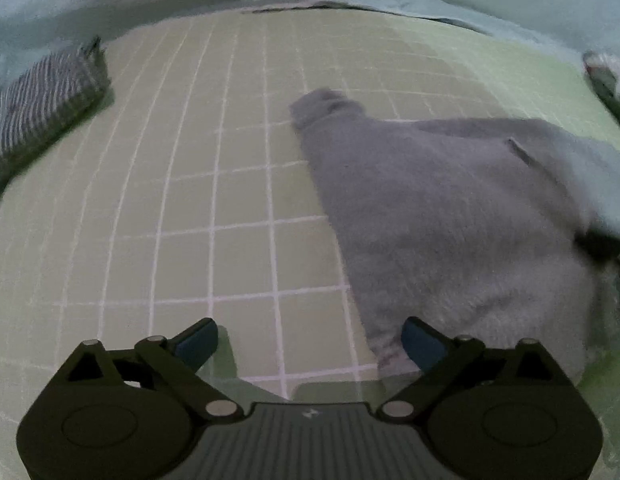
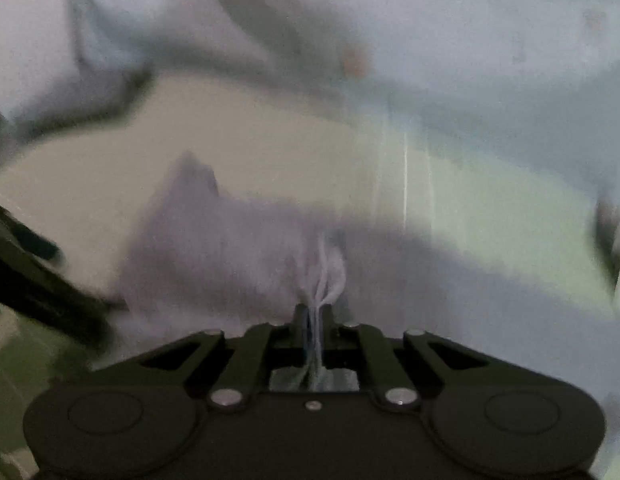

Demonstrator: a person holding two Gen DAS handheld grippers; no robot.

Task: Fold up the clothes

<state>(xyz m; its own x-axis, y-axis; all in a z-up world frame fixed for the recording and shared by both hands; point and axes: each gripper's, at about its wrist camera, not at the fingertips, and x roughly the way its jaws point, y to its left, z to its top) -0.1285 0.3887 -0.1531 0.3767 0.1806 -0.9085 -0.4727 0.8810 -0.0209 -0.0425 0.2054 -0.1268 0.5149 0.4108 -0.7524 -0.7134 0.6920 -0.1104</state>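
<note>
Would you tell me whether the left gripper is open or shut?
Open: the left gripper has its jaws apart, nothing between them, above the grid mat.

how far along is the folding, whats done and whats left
Done: a striped garment lies folded at the edge of the grid mat. In hand: the right gripper has its jaws shut on an edge of the grey garment; the left gripper is open, empty. Left: the grey garment is still unfolded.

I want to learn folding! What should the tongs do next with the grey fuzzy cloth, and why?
Probably close the open left tongs on the near edge of the grey cloth. The right tongs already pinch it, and it lies rumpled on the green grid mat, so two grips could spread it flat.
</note>
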